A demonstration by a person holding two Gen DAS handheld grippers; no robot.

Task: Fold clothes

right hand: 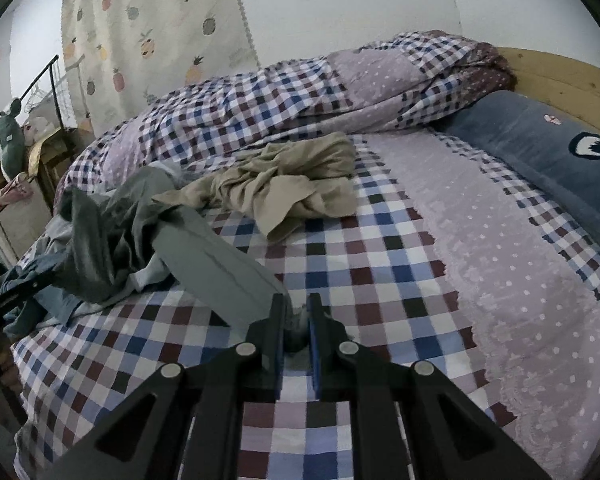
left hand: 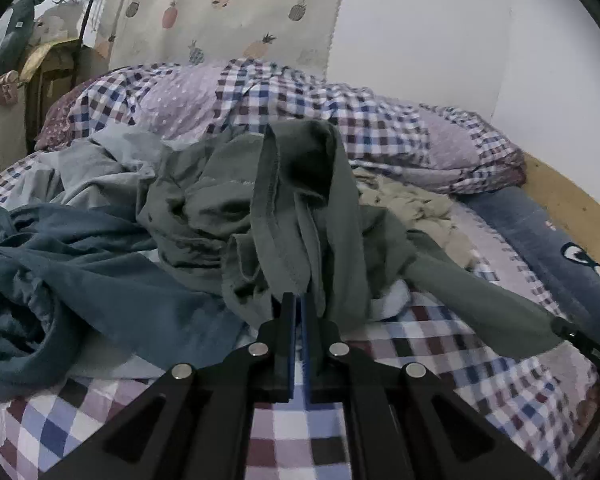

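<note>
Grey-green garment pinched between left tool, right tool

Checked quilt bunched along wall; pineapple-print curtain behind; blue pillow by wooden headboard.

left gripper – fingers pressed together, tilted down | right gripper – fingers nearly closed, tilted down

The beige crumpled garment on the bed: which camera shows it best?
The right wrist view: the beige garment lies whole and unobstructed on the checked sheet. In the left wrist view it is mostly hidden behind the raised grey-green garment.
</note>
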